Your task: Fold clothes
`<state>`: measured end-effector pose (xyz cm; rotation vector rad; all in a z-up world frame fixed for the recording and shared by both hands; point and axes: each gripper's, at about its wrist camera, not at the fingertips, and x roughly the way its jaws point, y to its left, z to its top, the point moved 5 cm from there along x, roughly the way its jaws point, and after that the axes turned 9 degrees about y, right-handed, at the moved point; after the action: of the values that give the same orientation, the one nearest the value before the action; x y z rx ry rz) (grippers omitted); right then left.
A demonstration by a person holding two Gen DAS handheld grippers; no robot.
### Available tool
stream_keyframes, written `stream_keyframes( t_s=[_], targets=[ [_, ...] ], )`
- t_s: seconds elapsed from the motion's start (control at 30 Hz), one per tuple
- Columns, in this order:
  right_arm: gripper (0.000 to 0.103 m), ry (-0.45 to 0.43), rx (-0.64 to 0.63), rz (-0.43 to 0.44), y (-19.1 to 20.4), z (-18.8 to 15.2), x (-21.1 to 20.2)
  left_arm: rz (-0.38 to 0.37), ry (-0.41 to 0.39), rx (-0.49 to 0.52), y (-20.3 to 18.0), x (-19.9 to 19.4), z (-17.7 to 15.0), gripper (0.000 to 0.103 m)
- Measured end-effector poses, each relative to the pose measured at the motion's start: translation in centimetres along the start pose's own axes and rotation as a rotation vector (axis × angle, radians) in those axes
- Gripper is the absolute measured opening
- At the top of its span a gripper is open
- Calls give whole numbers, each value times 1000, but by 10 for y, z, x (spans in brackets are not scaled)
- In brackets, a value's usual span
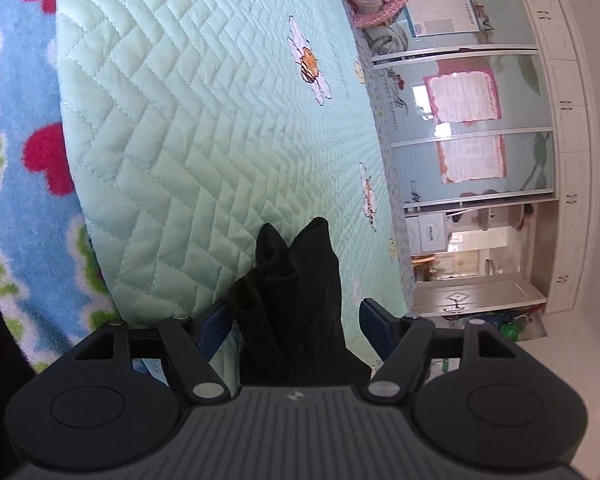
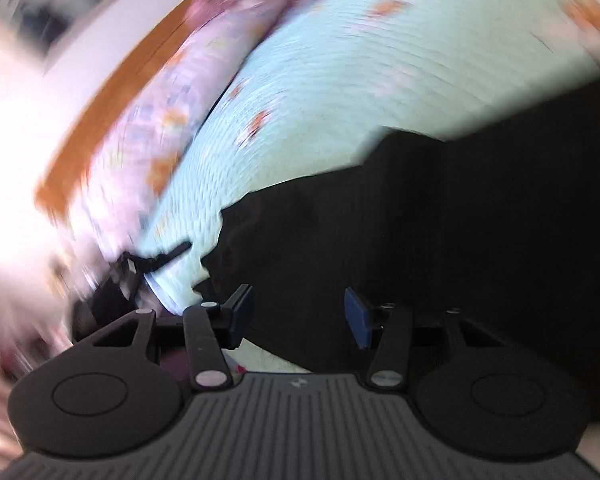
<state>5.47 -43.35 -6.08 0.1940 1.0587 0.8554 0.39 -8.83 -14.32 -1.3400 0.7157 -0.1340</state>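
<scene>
Left wrist: black garment (image 1: 300, 304) between open hand-held gripper (image 1: 296, 324) fingers.

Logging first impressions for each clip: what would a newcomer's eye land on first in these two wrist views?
The bunched black garment stands out first, dark between the open fingers of the left gripper, against the pale mint quilted bedspread with its small orange-and-white embroidered motifs. In the right wrist view, heavy motion blur smears the room, while the same black cloth fills the frame around the open right gripper.
</scene>
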Motion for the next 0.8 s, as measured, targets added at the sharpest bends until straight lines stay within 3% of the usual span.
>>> stream_keyframes(
  t_s=[0.17, 0.27, 0.53, 0.73, 0.77, 0.8],
  targets=[
    [51, -6, -466, -208, 83, 13, 49, -96, -7, -10, 8, -8, 0, 73],
    [51, 17, -649, -260, 115, 11, 82, -122, -4, -10, 10, -10, 1, 73],
    [50, 35, -879, -438, 124, 0, 118, -156, 6, -35, 11, -10, 4, 73],
    [50, 27, -1087, -532, 136, -12, 136, -138, 4, -28, 8, -10, 3, 73],
    [48, 32, -1117, -546, 137, -14, 139, -135, 4, -26, 8, -10, 3, 73],
    [37, 39, -1123, -548, 137, -14, 140, -136, 4, -27, 8, -10, 3, 73]
  ],
)
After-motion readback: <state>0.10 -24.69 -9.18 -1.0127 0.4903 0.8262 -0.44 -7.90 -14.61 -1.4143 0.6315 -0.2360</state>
